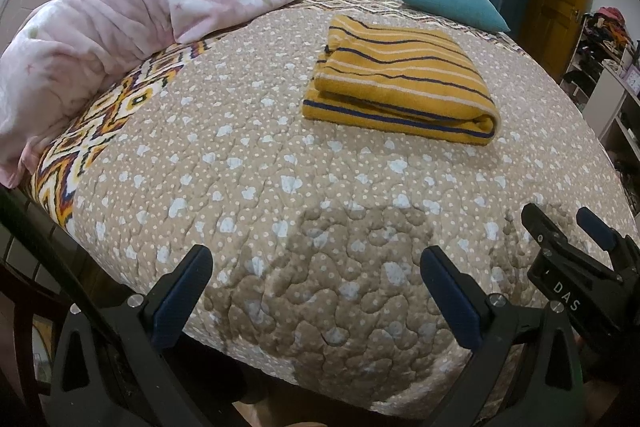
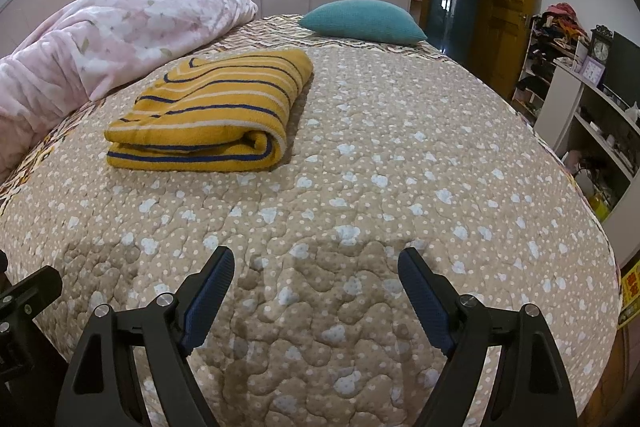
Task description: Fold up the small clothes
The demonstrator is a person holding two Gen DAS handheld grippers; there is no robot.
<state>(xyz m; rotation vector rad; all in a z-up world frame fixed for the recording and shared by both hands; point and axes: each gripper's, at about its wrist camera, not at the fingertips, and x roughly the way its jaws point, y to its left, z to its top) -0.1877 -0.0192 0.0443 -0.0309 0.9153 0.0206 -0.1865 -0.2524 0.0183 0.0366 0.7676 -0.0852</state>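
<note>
The striped top (image 1: 400,79) lies folded on the bed (image 1: 248,187), well beyond both grippers. The left gripper (image 1: 316,291) and right gripper (image 2: 316,291) are spread and empty. Any further tug could spill its loose upper layers and undo the fold.

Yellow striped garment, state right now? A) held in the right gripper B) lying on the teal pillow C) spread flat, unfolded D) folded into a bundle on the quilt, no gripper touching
D: the yellow striped garment lies folded on the quilt, clear of both open grippers.
</note>
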